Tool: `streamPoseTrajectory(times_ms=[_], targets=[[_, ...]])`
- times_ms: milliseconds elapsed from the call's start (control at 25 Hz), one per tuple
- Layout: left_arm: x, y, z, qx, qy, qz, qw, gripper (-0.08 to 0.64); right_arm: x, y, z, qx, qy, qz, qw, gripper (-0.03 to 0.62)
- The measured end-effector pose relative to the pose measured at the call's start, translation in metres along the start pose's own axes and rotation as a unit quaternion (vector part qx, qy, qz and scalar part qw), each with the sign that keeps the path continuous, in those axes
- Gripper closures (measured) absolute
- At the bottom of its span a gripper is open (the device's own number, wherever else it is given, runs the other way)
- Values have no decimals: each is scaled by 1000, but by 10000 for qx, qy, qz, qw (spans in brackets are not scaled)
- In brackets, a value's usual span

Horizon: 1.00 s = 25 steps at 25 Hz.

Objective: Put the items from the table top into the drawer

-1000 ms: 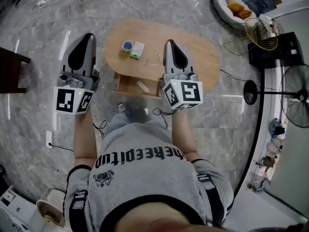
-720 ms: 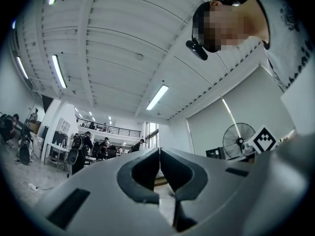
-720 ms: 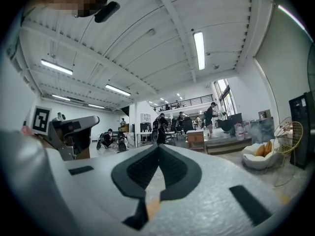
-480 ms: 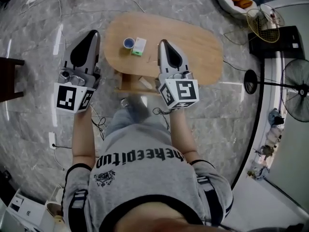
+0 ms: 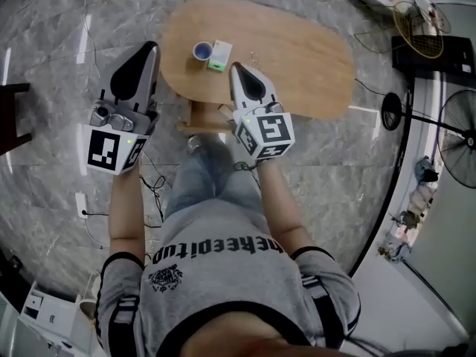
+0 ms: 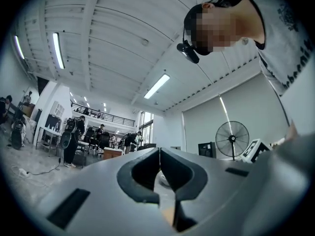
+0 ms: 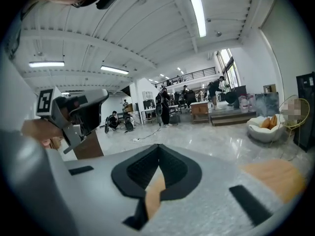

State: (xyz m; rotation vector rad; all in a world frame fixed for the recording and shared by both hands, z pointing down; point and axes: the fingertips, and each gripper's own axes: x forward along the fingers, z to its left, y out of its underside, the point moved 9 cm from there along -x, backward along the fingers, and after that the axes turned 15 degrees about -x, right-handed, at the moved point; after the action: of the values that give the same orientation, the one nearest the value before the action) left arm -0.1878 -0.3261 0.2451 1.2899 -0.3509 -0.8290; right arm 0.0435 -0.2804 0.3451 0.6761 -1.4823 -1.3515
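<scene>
Items: small round blue-rimmed object (image 5: 201,50) and white rectangular box with a green end (image 5: 220,55), side by side near the left end of the oval light-wood table top (image 5: 312,58). Pulled-out wooden drawer (image 5: 196,120) below the near edge, partly hidden by the right gripper (image 5: 235,68).

Right gripper: tips over the table's edge, just beside the box; jaws together, nothing held.

Left gripper (image 5: 152,47): off the table's left, above grey marble floor (image 5: 44,88); jaws together, nothing held.

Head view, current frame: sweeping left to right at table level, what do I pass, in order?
left claw → blue cup → white-and-green box → right claw → black fan base
</scene>
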Motion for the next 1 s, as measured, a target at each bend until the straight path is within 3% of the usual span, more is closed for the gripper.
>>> streamPoseTrajectory(times_ms=[480,720,1000], targets=[[-15,72,46,-39,-29,387,9992,549,76,111,6,497,-315,829,9948,477],[-25,100,61,-26,15,563,9984,549,110,164,11,520,-364,1115,9917,402],[-29,133,76,-149,58,630,9979,549,148,213,16,182,-542,1517,9868,324]])
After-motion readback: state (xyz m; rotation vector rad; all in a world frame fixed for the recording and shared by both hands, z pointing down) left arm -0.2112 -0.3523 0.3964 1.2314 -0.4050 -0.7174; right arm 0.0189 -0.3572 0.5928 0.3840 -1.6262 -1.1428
